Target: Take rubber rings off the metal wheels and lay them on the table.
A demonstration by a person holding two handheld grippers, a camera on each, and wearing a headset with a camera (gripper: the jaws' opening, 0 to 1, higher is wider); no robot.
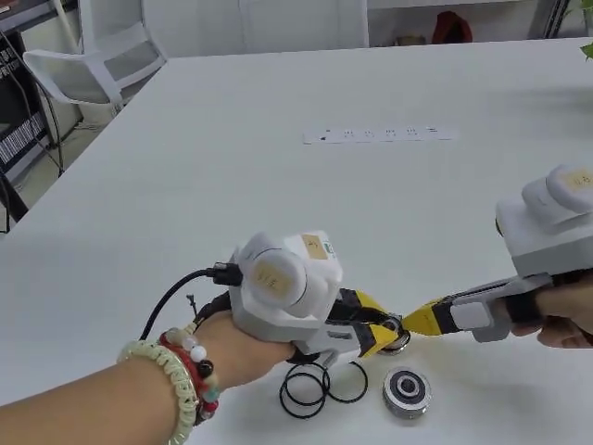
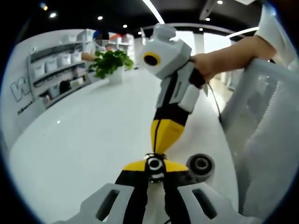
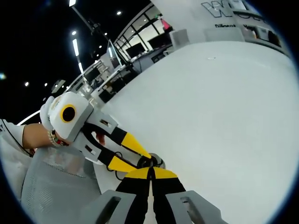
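My left gripper (image 1: 393, 336) is shut on a small metal wheel (image 1: 398, 341) just above the table; its own view shows the wheel (image 2: 155, 165) between the yellow jaws. My right gripper (image 1: 409, 324) comes in from the right, its jaws shut on the black rubber ring (image 2: 155, 156) at the wheel's edge. In the right gripper view the shut jaws (image 3: 150, 170) meet the wheel (image 3: 154, 162) held by the left gripper (image 3: 148, 161). Two loose black rings (image 1: 306, 387) (image 1: 348, 381) lie on the table. A second metal wheel (image 1: 406, 389) (image 2: 201, 164) lies beside them.
The white table (image 1: 278, 185) stretches far ahead, with a flat power strip (image 1: 380, 135) at its middle. A white chair (image 1: 97, 60) stands off the far left corner. A potted plant (image 2: 110, 63) stands on the table's far end.
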